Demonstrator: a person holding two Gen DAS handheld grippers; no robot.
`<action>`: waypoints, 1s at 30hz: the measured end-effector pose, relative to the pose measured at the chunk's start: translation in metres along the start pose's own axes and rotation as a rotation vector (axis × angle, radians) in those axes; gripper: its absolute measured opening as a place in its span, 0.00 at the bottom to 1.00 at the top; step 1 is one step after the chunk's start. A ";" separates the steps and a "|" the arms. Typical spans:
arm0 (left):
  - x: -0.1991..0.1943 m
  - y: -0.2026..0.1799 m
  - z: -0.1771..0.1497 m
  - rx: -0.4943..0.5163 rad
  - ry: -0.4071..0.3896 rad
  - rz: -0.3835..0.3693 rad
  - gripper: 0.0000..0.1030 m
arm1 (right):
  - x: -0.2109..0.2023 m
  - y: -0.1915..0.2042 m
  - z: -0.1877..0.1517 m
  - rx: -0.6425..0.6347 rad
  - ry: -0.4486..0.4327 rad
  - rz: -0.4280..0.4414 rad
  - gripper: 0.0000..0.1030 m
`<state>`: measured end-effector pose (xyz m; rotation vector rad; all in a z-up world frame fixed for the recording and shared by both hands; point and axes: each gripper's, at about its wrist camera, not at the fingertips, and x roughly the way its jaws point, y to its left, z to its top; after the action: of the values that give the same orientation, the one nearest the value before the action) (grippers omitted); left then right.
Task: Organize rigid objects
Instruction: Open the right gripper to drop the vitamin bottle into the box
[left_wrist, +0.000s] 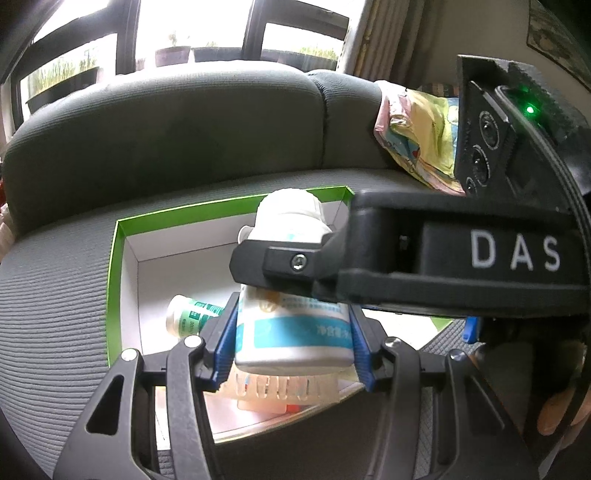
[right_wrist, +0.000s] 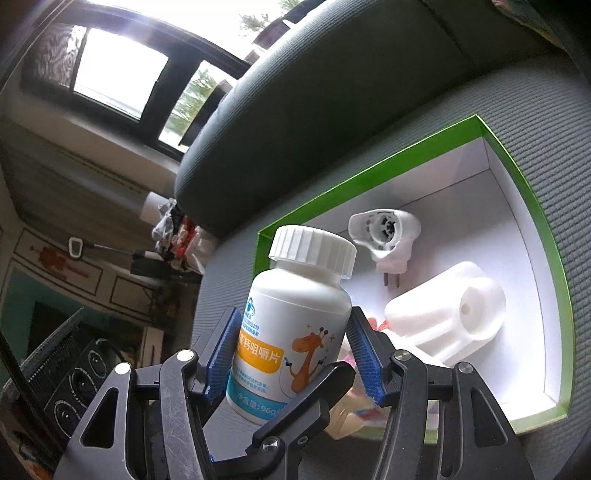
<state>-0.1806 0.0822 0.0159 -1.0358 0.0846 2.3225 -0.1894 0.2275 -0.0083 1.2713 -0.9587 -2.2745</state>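
Two grippers clamp one white bottle between them above the green-edged box on the grey sofa. We see our left gripper closed on its lower body and our right gripper closed on its label. Inside the box lie a plug-in adapter, a white plastic part and a small green-labelled bottle.

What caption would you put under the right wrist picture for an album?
Right gripper holds a white giraffe-label pill bottle above a green-rimmed box on a grey sofa.
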 end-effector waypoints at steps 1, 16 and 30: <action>0.003 0.001 0.000 -0.002 0.006 -0.001 0.50 | 0.001 -0.001 0.000 0.001 0.003 -0.005 0.59; -0.003 0.009 0.005 -0.008 0.021 0.087 0.82 | -0.018 -0.002 0.010 -0.048 -0.041 -0.099 0.59; -0.026 0.013 0.003 -0.047 0.042 0.162 0.92 | -0.042 0.010 -0.002 -0.108 -0.036 -0.208 0.65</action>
<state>-0.1755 0.0598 0.0339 -1.1392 0.1358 2.4583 -0.1659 0.2451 0.0236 1.3423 -0.7343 -2.4771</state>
